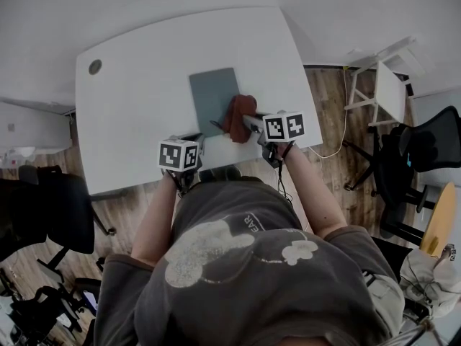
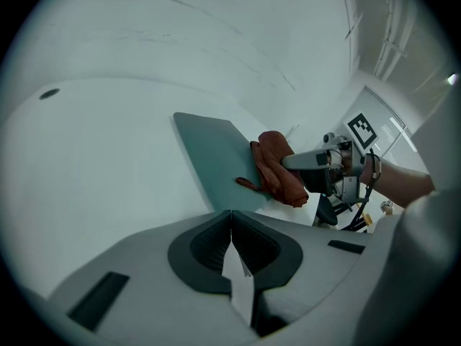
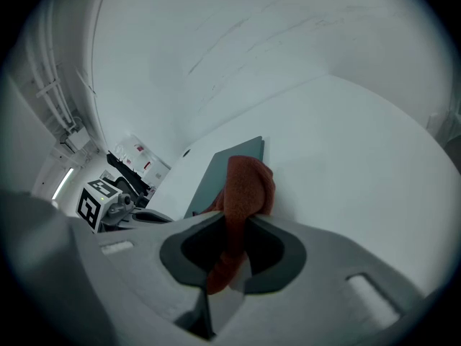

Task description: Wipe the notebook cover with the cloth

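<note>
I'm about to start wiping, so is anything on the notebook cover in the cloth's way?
Nothing visible. The cloth, clamped in the right gripper, overlaps the notebook at its near right edge; the rest of the cover is bare; the left gripper sits off its near edge.

Left claw (image 2: 231, 222) jaws pressed together, empty; grey-green rectangular notebook (image 2: 216, 161) lies on white worktop (image 2: 94, 171); right claw (image 2: 289, 163) grips crumpled rust-red cloth (image 2: 277, 177) at its right edge.
</note>
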Demonstrator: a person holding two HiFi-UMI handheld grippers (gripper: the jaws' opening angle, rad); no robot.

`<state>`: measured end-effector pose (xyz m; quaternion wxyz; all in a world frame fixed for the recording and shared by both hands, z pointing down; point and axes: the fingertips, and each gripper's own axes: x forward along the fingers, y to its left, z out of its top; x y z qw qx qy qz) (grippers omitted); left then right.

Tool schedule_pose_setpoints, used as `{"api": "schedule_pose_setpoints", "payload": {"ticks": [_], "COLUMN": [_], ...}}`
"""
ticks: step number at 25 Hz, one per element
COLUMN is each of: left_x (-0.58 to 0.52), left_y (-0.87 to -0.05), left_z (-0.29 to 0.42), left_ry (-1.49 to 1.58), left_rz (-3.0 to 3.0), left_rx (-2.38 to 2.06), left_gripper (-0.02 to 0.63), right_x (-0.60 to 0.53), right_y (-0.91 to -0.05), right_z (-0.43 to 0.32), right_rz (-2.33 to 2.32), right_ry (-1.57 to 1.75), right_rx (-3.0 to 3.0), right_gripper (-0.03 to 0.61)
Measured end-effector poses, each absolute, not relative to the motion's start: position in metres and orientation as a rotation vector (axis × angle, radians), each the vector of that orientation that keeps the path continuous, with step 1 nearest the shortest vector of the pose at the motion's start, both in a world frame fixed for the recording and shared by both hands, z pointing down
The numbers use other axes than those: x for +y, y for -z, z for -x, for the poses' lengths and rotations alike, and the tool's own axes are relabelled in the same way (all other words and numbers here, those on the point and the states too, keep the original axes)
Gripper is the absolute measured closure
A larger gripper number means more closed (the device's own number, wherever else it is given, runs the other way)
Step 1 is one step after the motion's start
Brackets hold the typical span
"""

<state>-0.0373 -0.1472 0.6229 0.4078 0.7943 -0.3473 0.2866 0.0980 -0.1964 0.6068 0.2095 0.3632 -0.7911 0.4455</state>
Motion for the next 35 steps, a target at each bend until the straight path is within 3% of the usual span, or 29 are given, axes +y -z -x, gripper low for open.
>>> {"api": "schedule_pose_setpoints", "payload": {"ticks": [18,35], "left_x": [-0.148,-0.148], "left_y": [-0.622,-0.602], "left_z": [0.029,0.023], "left_ry": [-0.728,-0.638], "left_rz": [-1.945,-1.929], "left_rx": [-1.039,-1.233], "left_gripper": [0.611,0.611], "right_x": [-0.202,-0.213], "right_y": [-0.601,-0.542], "right_z": [-0.152,-0.137], "right_rz": [-1.026,-0.878], "right_ry": [-1.230,-1.182], "right_rx": [-2.245,-2.500], "right_gripper": [0.515,0.515]}}
